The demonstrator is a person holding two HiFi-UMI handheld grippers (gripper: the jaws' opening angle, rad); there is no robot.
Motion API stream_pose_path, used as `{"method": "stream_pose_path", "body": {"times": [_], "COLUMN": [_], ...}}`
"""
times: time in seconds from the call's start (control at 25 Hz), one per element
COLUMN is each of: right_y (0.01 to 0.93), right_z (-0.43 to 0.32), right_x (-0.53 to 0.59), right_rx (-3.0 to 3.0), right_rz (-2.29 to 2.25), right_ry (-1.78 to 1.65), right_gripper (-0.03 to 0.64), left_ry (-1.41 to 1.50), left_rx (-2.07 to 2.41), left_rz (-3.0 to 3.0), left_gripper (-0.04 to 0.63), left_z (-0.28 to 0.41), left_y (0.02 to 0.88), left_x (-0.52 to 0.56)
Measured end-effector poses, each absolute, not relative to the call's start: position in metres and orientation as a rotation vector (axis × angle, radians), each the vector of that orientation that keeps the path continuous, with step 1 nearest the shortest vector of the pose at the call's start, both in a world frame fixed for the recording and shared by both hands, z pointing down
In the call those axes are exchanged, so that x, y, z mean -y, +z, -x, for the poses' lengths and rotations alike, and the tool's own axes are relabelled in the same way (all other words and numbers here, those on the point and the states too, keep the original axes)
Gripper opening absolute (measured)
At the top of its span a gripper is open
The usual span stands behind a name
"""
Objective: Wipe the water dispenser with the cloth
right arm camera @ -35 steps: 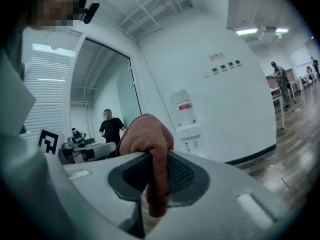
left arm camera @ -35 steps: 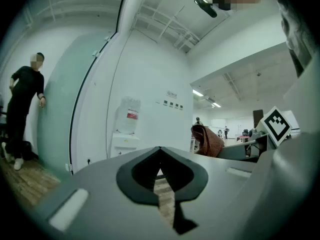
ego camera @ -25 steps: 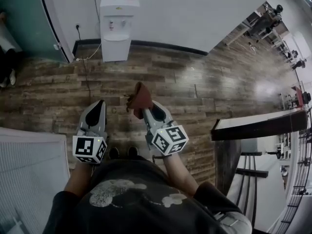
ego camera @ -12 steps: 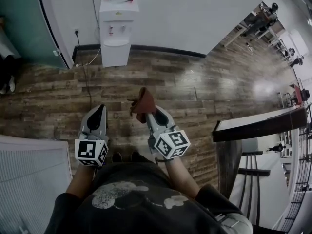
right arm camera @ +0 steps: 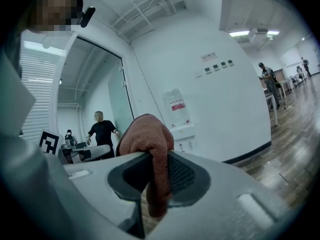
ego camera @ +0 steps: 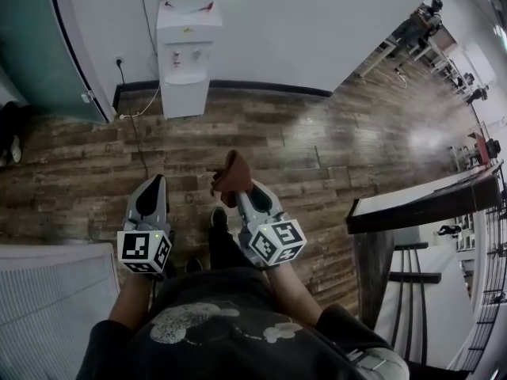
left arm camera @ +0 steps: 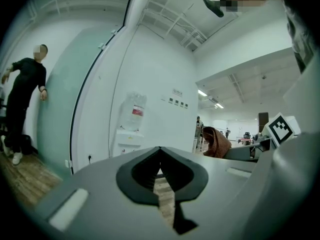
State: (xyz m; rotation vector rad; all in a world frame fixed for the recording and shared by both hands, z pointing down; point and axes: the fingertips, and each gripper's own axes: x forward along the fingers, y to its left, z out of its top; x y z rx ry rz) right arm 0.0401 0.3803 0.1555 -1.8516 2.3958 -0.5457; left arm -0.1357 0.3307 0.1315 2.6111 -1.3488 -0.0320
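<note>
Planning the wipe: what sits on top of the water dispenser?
A clear water bottle with a red label stands on the water dispenser; its neck is hidden in the dispenser's top.

We look down on a white wall (ego camera: 317, 22) — dark wood-plank floor (ego camera: 301, 149) at its foot, teal glass panel (ego camera: 32, 46) to its left, dark-topped table (ego camera: 420, 203) well to its right — with glare on the boards.

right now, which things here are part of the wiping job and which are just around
Job: water dispenser; cloth, pinched in right claw.
Just around: dark table; person in black; empty, shut left claw.
</note>
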Motion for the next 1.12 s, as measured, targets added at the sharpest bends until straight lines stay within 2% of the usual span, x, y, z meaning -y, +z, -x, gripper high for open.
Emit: {"method": "stream_pose_path", "body": {"times": [0.8, 1.12], "right_y": [0.17, 0.178], "right_z": [-0.158, -0.143], "right_x": [-0.109, -0.055], "right_rx": [-2.41, -2.487], "right_rz": [1.74, 1.685], "right_ry": [-0.643, -0.66], "right_gripper": [0.06, 0.06], "left_ry": [0.051, 0.041], "left_rx": [1.527, 1.583], "left_rz": [-2.524, -2.503], "left_gripper": [0.018, 0.018], "left_z": [0.05, 0.052], "left_y": [0.133, 0.127], "left_x": [-0.096, -0.043]}}
